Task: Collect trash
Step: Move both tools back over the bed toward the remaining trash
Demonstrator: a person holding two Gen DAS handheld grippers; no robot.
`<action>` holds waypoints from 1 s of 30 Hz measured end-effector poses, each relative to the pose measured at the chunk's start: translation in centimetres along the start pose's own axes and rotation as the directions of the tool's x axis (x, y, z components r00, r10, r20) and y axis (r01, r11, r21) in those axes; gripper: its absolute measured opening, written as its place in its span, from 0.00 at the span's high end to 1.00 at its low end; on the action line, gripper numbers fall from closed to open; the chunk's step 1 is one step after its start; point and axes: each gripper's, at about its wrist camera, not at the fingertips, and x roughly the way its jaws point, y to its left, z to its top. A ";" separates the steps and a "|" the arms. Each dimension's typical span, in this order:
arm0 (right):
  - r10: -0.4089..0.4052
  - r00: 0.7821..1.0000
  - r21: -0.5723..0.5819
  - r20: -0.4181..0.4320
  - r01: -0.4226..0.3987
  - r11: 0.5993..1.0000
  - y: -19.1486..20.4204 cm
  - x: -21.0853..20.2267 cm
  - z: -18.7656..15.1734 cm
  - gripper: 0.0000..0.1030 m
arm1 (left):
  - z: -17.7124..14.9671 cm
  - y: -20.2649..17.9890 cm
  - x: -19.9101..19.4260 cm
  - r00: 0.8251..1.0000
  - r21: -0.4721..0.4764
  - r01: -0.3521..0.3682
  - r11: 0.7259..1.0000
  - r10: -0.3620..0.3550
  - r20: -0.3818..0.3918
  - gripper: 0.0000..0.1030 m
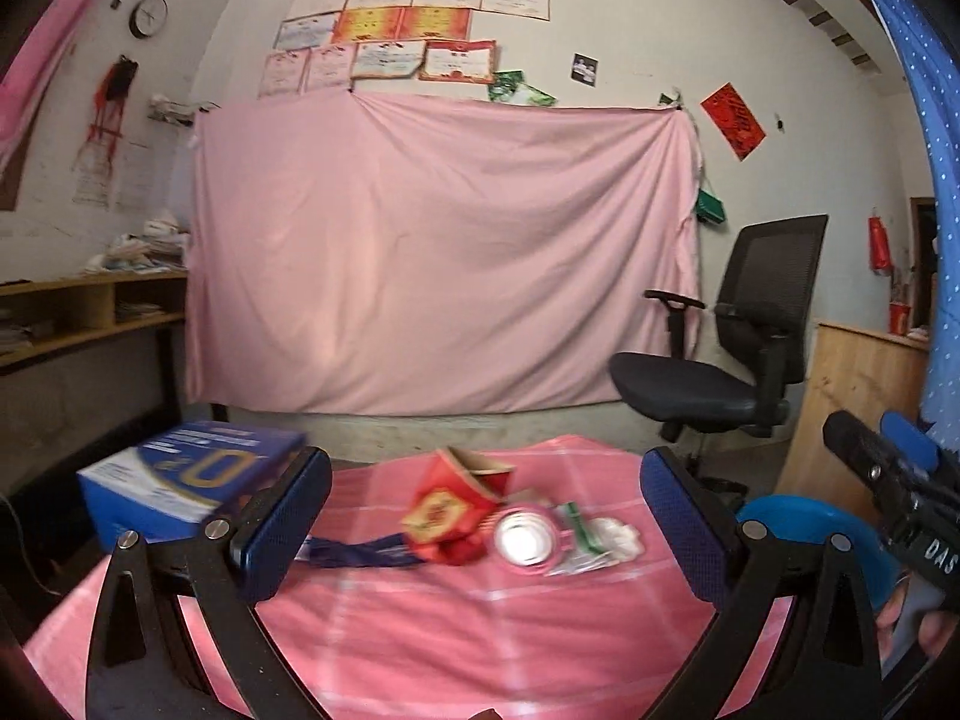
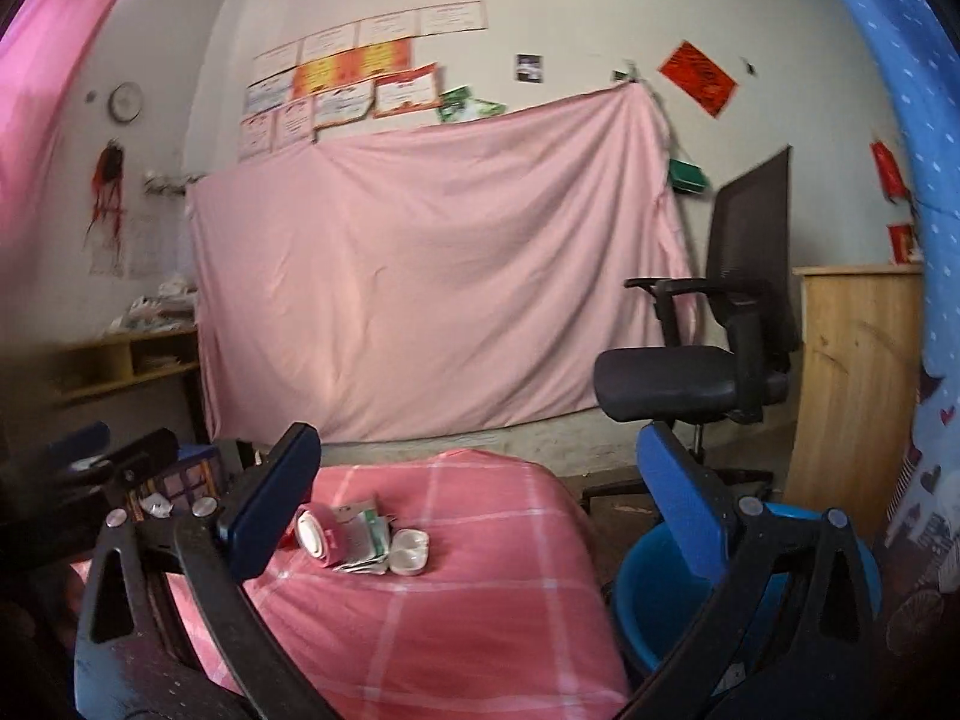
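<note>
Trash lies in a heap on a pink checked tablecloth (image 1: 420, 630): a crumpled red and gold carton (image 1: 450, 510), a pink cup with a white inside (image 1: 525, 540), green and white wrappers (image 1: 585, 534), a white lump (image 1: 621, 537) and a dark blue strap (image 1: 360, 555). My left gripper (image 1: 486, 525) is open and empty, held just short of the heap. In the right wrist view the pink cup (image 2: 315, 531), the wrappers (image 2: 363, 534) and a white case (image 2: 410, 551) show. My right gripper (image 2: 480, 510) is open and empty above the cloth (image 2: 480, 630). A blue bin (image 2: 654, 594) stands at the table's right.
A blue box (image 1: 180, 480) sits on the table's left end. A black office chair (image 1: 738, 336) stands behind on the right, beside a wooden cabinet (image 1: 858, 414). A pink sheet (image 1: 444, 252) hangs on the back wall. Shelves (image 1: 78, 312) stand at the left. The blue bin's rim (image 1: 804, 516) shows at the right.
</note>
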 end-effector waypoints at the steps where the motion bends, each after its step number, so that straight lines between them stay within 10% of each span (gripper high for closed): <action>1: 0.011 1.000 -0.006 -0.004 -0.011 1.000 0.4 0.2 -0.1 0.00 | -0.4 0.5 -0.3 1.000 0.007 -0.013 1.000 0.013 0.000 0.02; 18: -0.020 0.973 -0.100 -0.230 -0.004 0.995 3.0 5.8 -3.2 0.00 | -3.3 3.7 3.4 0.992 0.004 -0.019 1.000 0.019 -0.127 0.02; 30: -0.014 0.875 -0.150 -0.484 -0.068 0.986 1.9 13.6 -5.2 0.12 | -3.3 3.1 10.3 0.931 -0.084 0.110 0.990 -0.132 -0.341 0.20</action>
